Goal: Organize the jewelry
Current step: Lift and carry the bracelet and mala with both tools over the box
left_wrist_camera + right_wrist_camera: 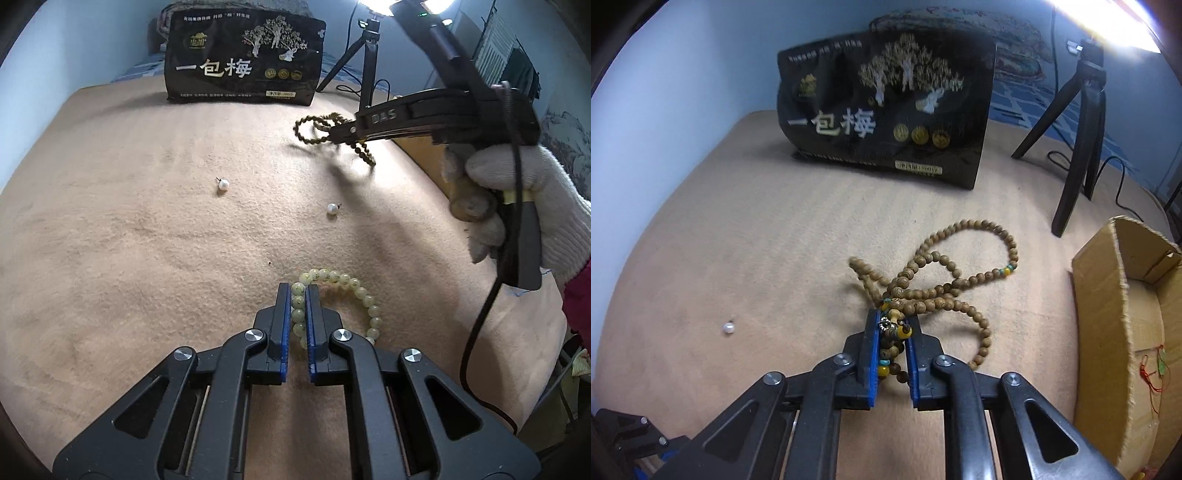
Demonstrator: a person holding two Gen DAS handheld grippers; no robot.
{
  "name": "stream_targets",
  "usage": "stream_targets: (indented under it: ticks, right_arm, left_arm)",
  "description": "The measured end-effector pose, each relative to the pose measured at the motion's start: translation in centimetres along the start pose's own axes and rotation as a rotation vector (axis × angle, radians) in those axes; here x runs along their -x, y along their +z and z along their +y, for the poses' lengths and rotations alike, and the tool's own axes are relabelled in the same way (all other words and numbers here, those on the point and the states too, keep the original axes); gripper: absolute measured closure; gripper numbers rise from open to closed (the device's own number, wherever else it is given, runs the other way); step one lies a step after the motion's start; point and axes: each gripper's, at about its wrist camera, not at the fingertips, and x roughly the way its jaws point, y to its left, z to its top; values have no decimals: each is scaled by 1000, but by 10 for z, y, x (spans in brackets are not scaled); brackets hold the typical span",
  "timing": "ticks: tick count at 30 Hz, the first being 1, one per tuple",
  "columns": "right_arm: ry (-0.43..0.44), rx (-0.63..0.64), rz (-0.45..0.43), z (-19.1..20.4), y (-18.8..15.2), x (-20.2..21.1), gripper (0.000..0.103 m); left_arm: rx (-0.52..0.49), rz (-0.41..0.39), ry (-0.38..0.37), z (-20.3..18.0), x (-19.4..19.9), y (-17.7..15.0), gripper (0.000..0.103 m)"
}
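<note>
Both views are fisheye, with straight lines bowing outward and dark rounded vignetting in the corners. A strong lamp [406,5] burns out the top right of the left wrist frame, and the same glare [1108,22] whitens the upper right of the right wrist frame. The beige blanket [147,221] is evenly lit and sharp. Soft, smeared shadows fall on it at centre right in the left wrist frame. The black snack bag [886,122] looks slightly blurred in the right wrist frame.
</note>
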Motion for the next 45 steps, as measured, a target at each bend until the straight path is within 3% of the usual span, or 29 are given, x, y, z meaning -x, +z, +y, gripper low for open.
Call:
stream_targets:
  ticks: [26,45]
  right_arm:
    - [21,11,-176,-21,-22,151,93]
    - [-3,18,-292,-46,-48,248,93]
  left_arm:
    - [-22,-145,18,-28,91,17,98]
    - [-85,-235,-24,-76,120,48,98]
